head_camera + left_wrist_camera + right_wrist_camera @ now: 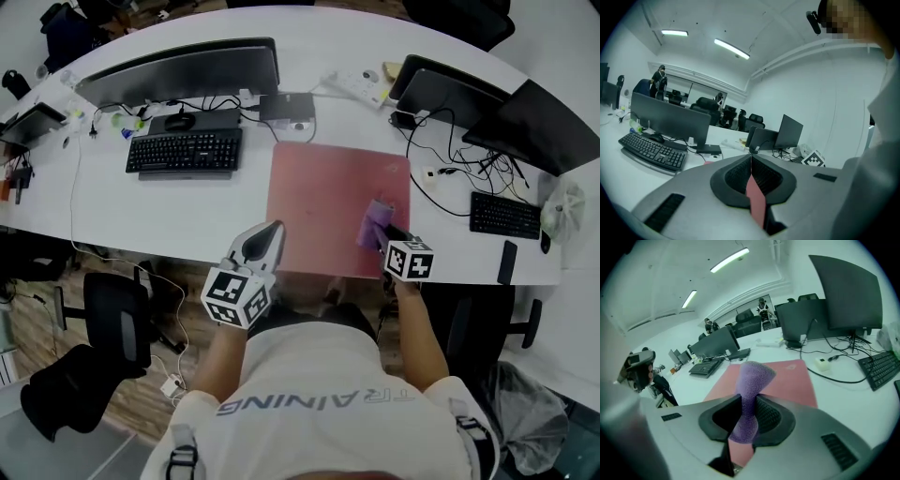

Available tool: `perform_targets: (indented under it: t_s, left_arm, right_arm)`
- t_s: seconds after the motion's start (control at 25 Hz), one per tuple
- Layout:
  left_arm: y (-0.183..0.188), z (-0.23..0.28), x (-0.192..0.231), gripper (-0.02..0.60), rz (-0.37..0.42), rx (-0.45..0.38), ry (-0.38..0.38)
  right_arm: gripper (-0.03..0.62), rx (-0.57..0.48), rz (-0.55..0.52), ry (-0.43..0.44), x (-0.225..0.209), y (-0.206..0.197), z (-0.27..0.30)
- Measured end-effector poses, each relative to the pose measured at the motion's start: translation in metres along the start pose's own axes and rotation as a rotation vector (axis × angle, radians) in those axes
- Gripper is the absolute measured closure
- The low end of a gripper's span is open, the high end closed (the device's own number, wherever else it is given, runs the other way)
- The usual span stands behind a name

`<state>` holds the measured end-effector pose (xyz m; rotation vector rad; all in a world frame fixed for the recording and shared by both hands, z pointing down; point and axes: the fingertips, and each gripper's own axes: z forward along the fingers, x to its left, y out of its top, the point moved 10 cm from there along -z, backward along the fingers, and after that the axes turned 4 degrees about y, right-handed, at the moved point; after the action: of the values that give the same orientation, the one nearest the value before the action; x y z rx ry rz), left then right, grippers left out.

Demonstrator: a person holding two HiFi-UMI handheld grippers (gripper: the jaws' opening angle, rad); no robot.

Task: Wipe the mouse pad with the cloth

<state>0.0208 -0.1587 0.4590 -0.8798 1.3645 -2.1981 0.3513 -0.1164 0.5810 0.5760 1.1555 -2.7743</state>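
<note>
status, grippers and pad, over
Left gripper shut, empty, by the pad left edge. Right gripper shut on cloth, over pad right side. Nothing else on pad.

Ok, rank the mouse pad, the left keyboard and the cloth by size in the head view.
Largest: mouse pad.
Next: left keyboard.
Smallest: cloth, bunched up.

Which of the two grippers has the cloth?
The right gripper, over the mouse pad: a purple cloth is pinched in its jaws. The left gripper has its jaws together, with no cloth.
</note>
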Motion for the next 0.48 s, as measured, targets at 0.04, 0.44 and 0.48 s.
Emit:
perform_targets:
  t_s: [0.04,0.44,0.48]
  left_arm:
    - [0.000,-0.010,0.010,0.550,-0.004,-0.004,0.011]
    - [-0.009,-0.103,0.091,0.549,-0.033,-0.026,0.107]
    - [-0.011,-0.110,0.098,0.549,-0.036,-0.026,0.113]
  right_arm:
    - [0.499,0.001,-0.013,0.021,0.019,0.001,0.006]
    - [0.498,0.074,-0.148,0.240,0.182,-0.006,0.081]
    - [0.497,0.091,-0.158,0.256,0.194,-0.011,0.090]
